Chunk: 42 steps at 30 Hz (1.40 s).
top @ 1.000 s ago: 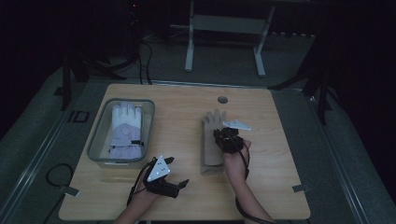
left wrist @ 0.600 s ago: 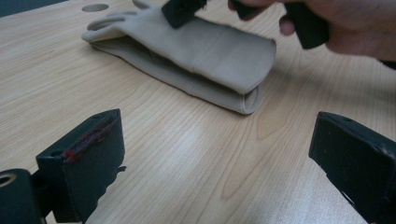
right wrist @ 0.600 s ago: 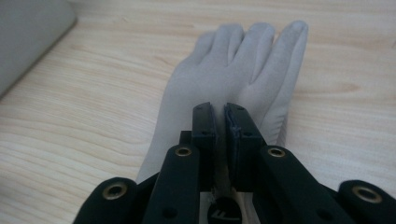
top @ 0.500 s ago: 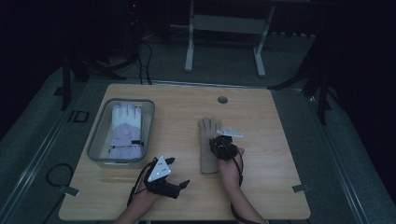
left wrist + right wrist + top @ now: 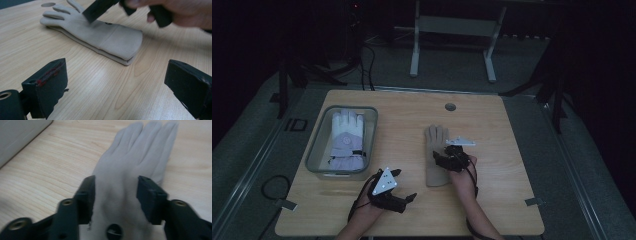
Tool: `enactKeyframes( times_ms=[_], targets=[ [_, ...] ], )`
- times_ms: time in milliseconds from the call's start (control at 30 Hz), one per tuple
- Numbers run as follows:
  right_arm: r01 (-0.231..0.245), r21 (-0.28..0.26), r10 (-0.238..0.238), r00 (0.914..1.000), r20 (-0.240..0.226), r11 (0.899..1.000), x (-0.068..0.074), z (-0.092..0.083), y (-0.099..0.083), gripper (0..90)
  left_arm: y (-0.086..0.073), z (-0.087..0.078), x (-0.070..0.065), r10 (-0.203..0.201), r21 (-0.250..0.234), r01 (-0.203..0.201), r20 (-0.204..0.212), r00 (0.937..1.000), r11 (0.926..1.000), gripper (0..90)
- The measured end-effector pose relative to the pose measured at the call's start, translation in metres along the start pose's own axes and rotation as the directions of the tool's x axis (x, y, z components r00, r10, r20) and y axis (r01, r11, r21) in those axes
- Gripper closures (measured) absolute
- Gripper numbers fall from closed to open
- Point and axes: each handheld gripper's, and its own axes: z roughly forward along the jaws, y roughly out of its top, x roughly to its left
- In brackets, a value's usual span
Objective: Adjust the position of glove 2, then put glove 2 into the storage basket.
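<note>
- Straddling the beige glove [image 5: 130, 170], the right gripper [image 5: 451, 159] has drawn back from the fingers toward the palm over the last second; its jaws stand apart on either side of the fabric, not yet clamped.
- The beige glove lies flat on the bench [image 5: 412, 210], right of centre, fingers pointing away from the person.
- The left gripper [image 5: 120, 85] hovers wide open, empty, near the cuff.
- A white glove [image 5: 346, 140] rests in the grey tray [image 5: 316, 150].
- Judgement: a pinch at the palm looks imminent.
</note>
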Motion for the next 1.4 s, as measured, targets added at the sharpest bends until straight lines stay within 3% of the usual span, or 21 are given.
enactKeyframes(
  times_ms=[67, 100, 167, 200, 300, 367, 433, 533, 700, 767, 833, 1000, 1067, 1100, 1167, 1267, 1400],
  targets=[
    [0.015, -0.022, -0.016, 0.9973, -0.072, 1.000, -0.007, -0.006, 0.003, 30.7, 0.001, 0.001, 0.000, -0.003, 0.008, 0.003, -0.010, 0.9999, 1.0000, 5.2],
    [0.031, -0.016, -0.032, 0.9961, -0.082, 0.999, -0.010, -0.009, 0.004, 24.3, 0.001, 0.002, 0.000, -0.012, 0.019, 0.012, -0.009, 0.9999, 0.9997, 5.5],
    [0.054, -0.008, -0.055, 0.9860, -0.157, 0.998, -0.015, -0.014, 0.006, 15.0, 0.001, 0.004, 0.000, -0.038, 0.030, 0.038, 0.010, 0.9992, 0.9988, 5.7],
    [0.061, -0.015, -0.062, 0.9815, -0.181, 0.998, -0.017, -0.017, 0.006, 14.2, 0.001, 0.004, 0.000, -0.053, 0.036, 0.053, 0.019, 0.9984, 0.9980, 6.1],
    [0.091, -0.040, -0.097, 0.9760, -0.195, 0.995, -0.022, -0.025, 0.008, 13.9, 0.005, 0.006, -0.002, -0.078, 0.039, 0.077, 0.035, 0.9963, 0.9963, 6.1],
    [0.111, -0.030, -0.115, 0.9725, -0.203, 0.993, -0.026, -0.028, 0.008, 13.9, 0.008, 0.006, -0.003, -0.085, 0.038, 0.084, 0.045, 0.9953, 0.9958, 6.1],
    [0.115, -0.034, -0.119, 0.9670, -0.225, 0.993, -0.033, -0.028, 0.007, 14.0, 0.011, 0.007, -0.004, -0.083, 0.048, 0.081, 0.042, 0.9957, 0.9955, 6.1],
    [0.116, -0.037, -0.122, 0.9658, -0.229, 0.993, -0.044, -0.028, 0.004, 14.3, 0.011, 0.011, -0.004, -0.072, 0.037, 0.070, 0.051, 0.9961, 0.9968, 6.0],
    [0.105, -0.053, -0.116, 0.9502, -0.289, 0.993, -0.052, -0.028, 0.003, 14.3, 0.011, 0.019, -0.003, -0.066, 0.048, 0.062, 0.091, 0.9937, 0.9969, 6.2],
    [0.108, 0.008, -0.100, 0.9480, -0.302, 0.994, -0.051, -0.028, 0.006, 15.0, 0.012, 0.024, -0.002, -0.073, 0.064, 0.066, 0.110, 0.9912, 0.9958, 6.9],
    [0.102, 0.058, -0.077, 0.9404, -0.331, 0.993, -0.051, -0.028, 0.008, 15.0, 0.014, 0.027, -0.003, -0.072, 0.081, 0.062, 0.124, 0.9897, 0.9948, 7.6],
    [0.148, 0.045, -0.128, 0.9463, -0.297, 0.988, -0.049, -0.029, 0.008, 11.0, 0.019, 0.034, -0.004, -0.030, 0.099, 0.020, 0.105, 0.9940, 0.9949, 7.7],
    [0.141, 0.047, -0.123, 0.9543, -0.272, 0.989, -0.051, -0.027, 0.008, 11.2, 0.021, 0.037, -0.003, -0.024, 0.093, 0.012, 0.128, 0.9915, 0.9956, 7.6],
    [0.137, 0.051, -0.118, 0.9531, -0.279, 0.989, -0.053, -0.026, 0.009, 12.4, 0.023, 0.039, -0.003, -0.012, 0.095, -0.001, 0.134, 0.9909, 0.9955, 7.7],
    [0.127, 0.042, -0.112, 0.9605, -0.255, 0.991, -0.058, -0.023, 0.010, 15.2, 0.028, 0.043, -0.005, 0.018, 0.089, -0.032, 0.149, 0.9886, 0.9955, 9.3],
    [0.122, 0.043, -0.109, 0.9692, -0.221, 0.992, -0.065, -0.017, 0.014, 21.0, 0.036, 0.051, -0.008, 0.070, 0.089, -0.088, 0.189, 0.9796, 0.9921, 14.2],
    [0.089, 0.057, -0.075, 0.9744, -0.212, 0.994, -0.072, -0.006, 0.019, 24.5, 0.047, 0.063, -0.013, 0.120, 0.083, -0.138, 0.195, 0.9735, 0.9869, 14.7]
  ],
)
